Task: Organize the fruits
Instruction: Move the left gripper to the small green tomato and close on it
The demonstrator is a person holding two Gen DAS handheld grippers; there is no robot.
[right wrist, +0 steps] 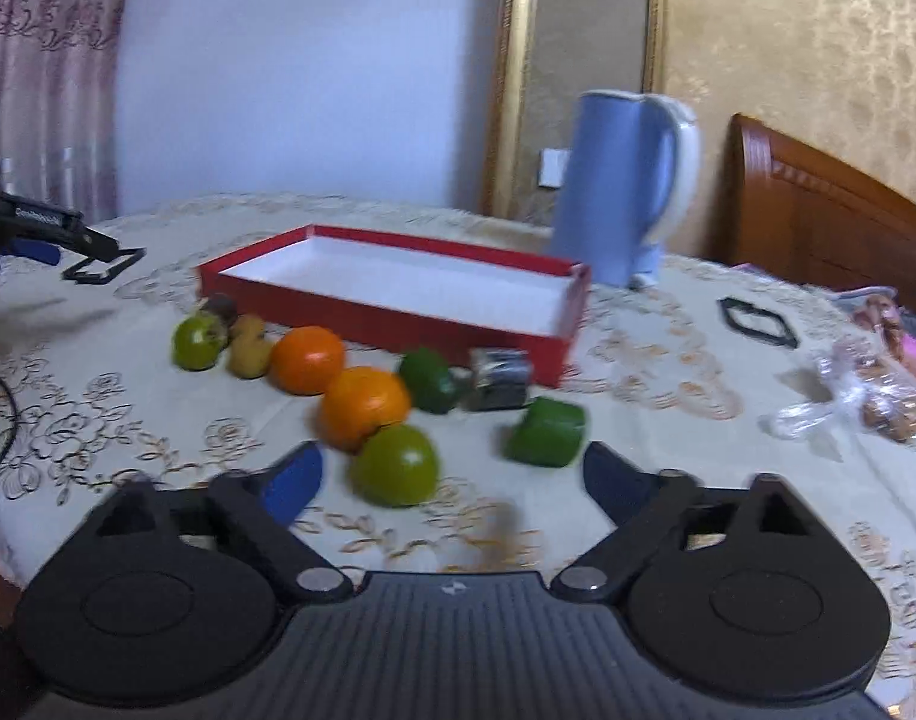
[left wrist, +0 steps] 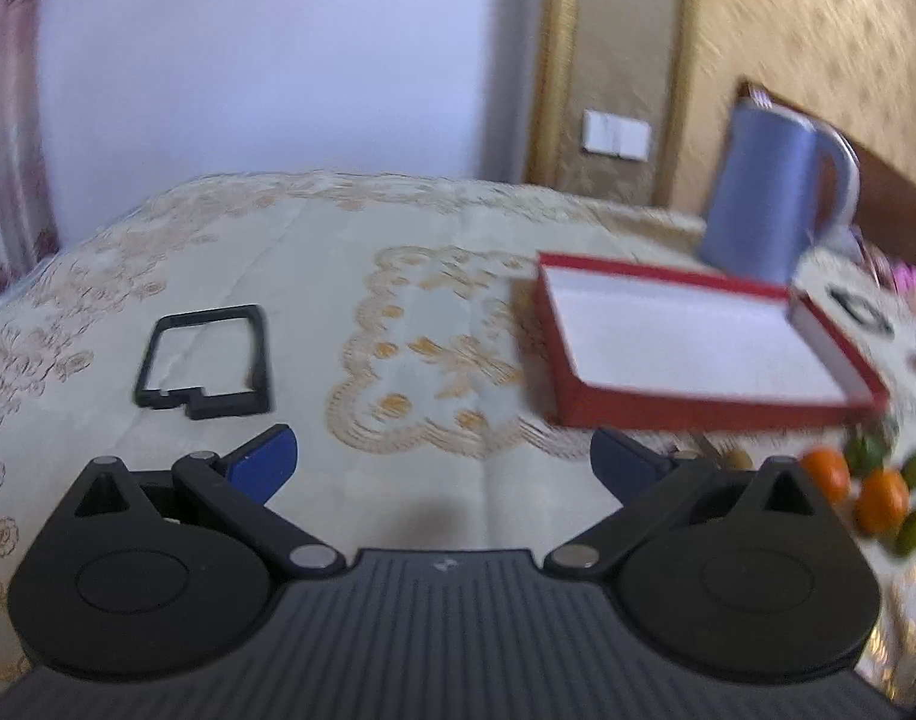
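Inside red box (right wrist: 410, 324), nothing

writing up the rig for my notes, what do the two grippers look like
Both look alike: a black ribbed body, two round black housings, black link arms on silver pivot pins, and blue finger pads. The left gripper and right gripper each carry a small pale mark at the body's centre.
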